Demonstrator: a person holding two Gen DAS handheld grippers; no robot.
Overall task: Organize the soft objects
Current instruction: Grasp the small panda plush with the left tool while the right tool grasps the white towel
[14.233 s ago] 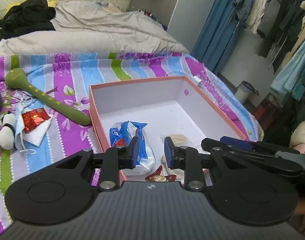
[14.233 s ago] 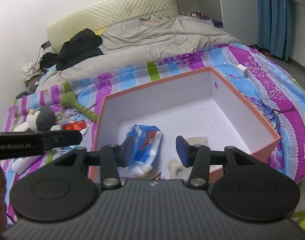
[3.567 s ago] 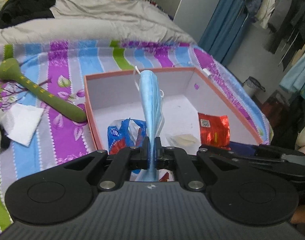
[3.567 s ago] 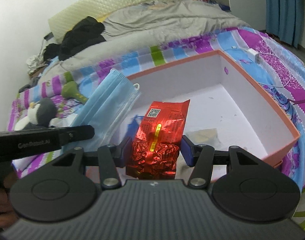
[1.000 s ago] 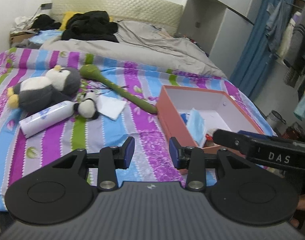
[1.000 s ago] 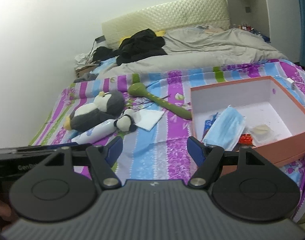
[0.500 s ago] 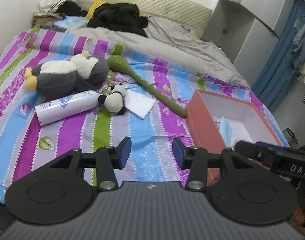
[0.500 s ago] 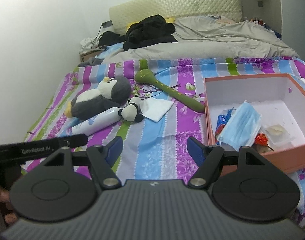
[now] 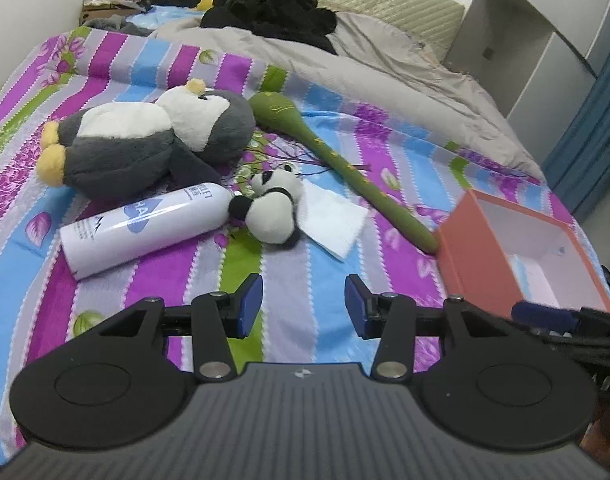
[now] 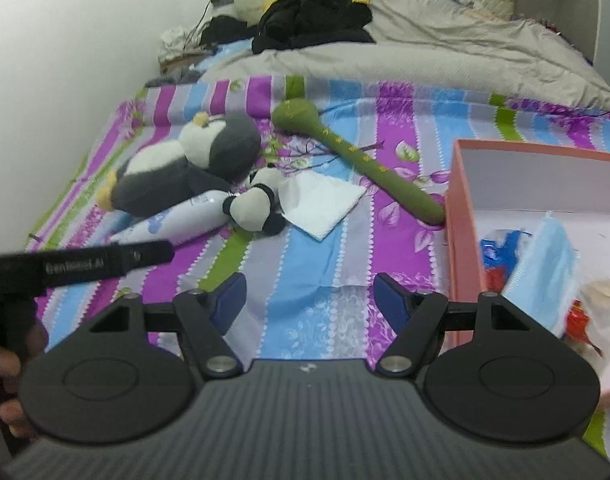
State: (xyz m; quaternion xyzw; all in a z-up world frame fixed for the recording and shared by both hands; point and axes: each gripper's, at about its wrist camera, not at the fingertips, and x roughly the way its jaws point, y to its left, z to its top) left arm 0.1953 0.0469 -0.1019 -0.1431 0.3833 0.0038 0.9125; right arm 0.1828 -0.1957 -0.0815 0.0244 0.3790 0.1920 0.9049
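On the striped bedspread lie a grey and white plush penguin [image 9: 145, 144] [image 10: 185, 164], a small plush panda [image 9: 275, 210] [image 10: 255, 206], a white tissue [image 9: 333, 220] [image 10: 319, 200], a white bottle [image 9: 145, 228] [image 10: 173, 222] and a long green massage stick [image 9: 345, 168] [image 10: 361, 160]. The orange box [image 9: 477, 264] [image 10: 461, 248] stands to the right and holds a blue face mask [image 10: 545, 272], a blue packet and a red packet. My left gripper [image 9: 303, 306] is open and empty, just short of the panda. My right gripper [image 10: 309, 298] is open and empty, left of the box.
A grey duvet [image 9: 385, 68] and a heap of black clothes [image 9: 273, 12] lie at the head of the bed. A white wall runs along the left side. A grey wardrobe [image 9: 545, 40] and a blue curtain stand at the right.
Both grippers have moved forward and left from the box toward the plush toys. Earlier they put the mask and red packet into the box. Both stay open.
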